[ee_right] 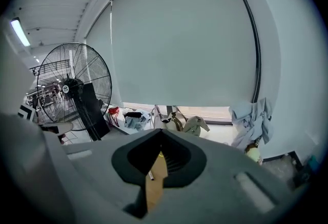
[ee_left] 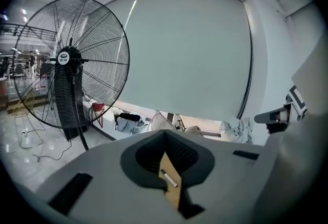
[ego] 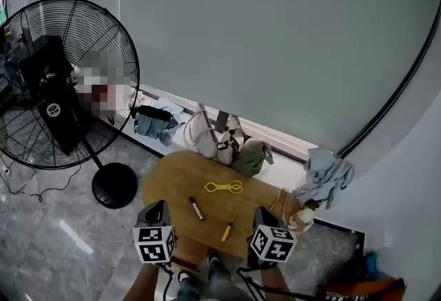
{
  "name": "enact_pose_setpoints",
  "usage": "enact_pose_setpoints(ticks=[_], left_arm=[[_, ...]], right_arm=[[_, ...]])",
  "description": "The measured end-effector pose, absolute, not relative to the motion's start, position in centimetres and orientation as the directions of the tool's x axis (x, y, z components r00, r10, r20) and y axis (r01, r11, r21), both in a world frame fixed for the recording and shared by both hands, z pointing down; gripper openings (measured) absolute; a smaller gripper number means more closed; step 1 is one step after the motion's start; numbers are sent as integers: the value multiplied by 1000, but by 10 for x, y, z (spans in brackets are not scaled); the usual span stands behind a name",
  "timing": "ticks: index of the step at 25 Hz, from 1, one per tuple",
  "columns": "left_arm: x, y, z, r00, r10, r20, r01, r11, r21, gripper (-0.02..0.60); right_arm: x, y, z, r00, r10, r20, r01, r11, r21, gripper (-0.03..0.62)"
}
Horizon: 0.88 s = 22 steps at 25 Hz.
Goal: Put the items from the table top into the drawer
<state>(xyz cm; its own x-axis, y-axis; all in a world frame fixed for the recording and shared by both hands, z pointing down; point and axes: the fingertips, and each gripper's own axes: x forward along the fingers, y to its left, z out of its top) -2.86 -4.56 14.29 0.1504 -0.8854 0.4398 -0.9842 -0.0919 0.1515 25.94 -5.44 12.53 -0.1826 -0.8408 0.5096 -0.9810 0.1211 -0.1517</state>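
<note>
Head view: round wooden table (ego: 178, 175) at lower centre, with three items on top. Yellow tongs (ego: 224, 187) lie mid-table, a dark marker (ego: 196, 208) is lower left of them, and a yellow-handled tool (ego: 227, 230) is lower right near the bottom rim; all three are apart from each other. Left gripper (ego: 155, 205) and right gripper (ego: 263, 210) hover over the table's bottom edge, left and right of centre, touching none of the items. Left gripper view: jaws drawn together at the tip (ee_left: 164, 133) with nothing clamped, and the marker (ee_left: 168, 178) shows through the slit below. Right gripper view: jaws likewise together (ee_right: 160, 133) and empty, with a strip of table visible in the slit. Big black pedestal fan (ego: 62, 86) stands upper left. Bags and clothes (ego: 227, 144) are piled along the ledge above the table.
</note>
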Motion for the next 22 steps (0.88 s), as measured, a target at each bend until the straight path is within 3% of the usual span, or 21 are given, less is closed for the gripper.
enact_pose_setpoints(ticks=[11,22], left_arm=[[-32,-66,168,96,-866,490,-987,-20,159,-6],[-3,-79,252,143,-778,612,-986,-59,155,-6]], right_arm=[[254,-98,144,-231,-807,544,-973,184,-140,5],[278,-102,236,-197,-730,655,-978,97,-186,5]])
